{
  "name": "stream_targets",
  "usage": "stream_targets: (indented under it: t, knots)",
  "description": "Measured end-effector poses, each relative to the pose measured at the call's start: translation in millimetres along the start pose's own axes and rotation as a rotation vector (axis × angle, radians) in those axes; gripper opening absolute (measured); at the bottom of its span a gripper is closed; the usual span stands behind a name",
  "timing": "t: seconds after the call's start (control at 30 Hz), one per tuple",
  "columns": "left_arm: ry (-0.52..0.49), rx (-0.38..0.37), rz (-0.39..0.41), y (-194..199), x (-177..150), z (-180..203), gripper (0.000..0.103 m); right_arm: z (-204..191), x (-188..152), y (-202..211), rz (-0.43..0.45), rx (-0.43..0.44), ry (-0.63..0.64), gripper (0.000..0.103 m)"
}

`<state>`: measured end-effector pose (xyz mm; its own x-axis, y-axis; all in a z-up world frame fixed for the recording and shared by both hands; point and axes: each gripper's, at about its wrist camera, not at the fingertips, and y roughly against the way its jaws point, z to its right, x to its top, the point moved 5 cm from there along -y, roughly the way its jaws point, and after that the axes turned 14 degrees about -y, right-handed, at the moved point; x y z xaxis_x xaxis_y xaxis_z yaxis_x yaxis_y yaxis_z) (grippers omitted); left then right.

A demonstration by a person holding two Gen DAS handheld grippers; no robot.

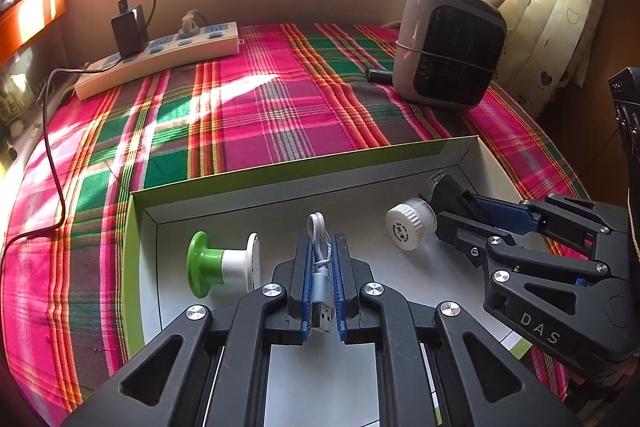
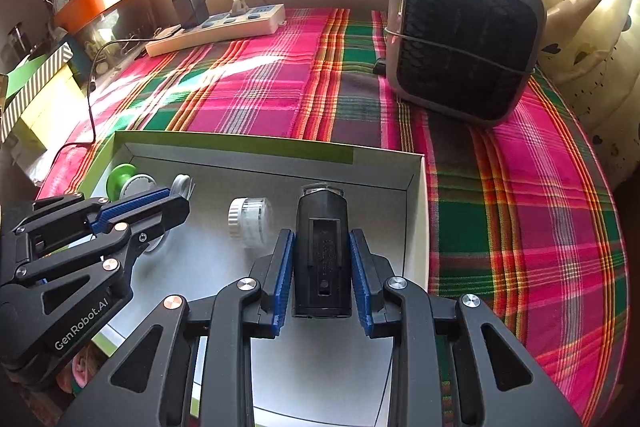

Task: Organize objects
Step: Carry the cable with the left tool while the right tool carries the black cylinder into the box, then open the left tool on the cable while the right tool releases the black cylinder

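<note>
1. Holding both loads over the white box (image 1: 308, 183), each gripper is mid-placement: the left gripper (image 1: 321, 263) pinches a coiled USB cable (image 1: 320, 267) between its blue pads, and the right gripper (image 2: 322, 267) clamps a black device (image 2: 322, 251) lengthwise.
2. Already lying in the box are a green-and-white spool (image 1: 222, 263) at the left end and a small white-capped bottle (image 1: 410, 225) near the middle — both should stay undisturbed.
3. To do this step well, I judge the cable should go down into the bare floor between spool and bottle, lowered until it rests before the pads spread, so the coil does not spring out.
4. The black device sits close to the box's right wall (image 2: 416, 219); set it flat beside that wall, clear of the bottle.
5. Release one gripper at a time — the two stand near each other, and lifting straight up avoids a knock.
6. The box rests on a plaid-covered table (image 1: 260, 115).
</note>
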<state>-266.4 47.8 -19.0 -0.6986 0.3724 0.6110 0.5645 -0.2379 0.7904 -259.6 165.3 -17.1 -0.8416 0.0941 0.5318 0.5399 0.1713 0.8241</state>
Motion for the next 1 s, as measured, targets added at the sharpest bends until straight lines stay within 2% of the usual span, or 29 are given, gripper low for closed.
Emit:
stream_targets:
  t: [0.63,0.83,1.0]
  knots:
    - [0.010,-0.011,-0.017,-6,1,0,0.012,0,2,-1,0.013,-0.008,-0.013,0.029]
    - [0.011,-0.011,-0.017,-6,0,1,0.027,0,2,3,0.025,-0.003,-0.017,0.037]
    - [0.009,-0.008,-0.017,-3,-1,1,0.030,-1,1,9,0.046,-0.010,-0.013,0.049]
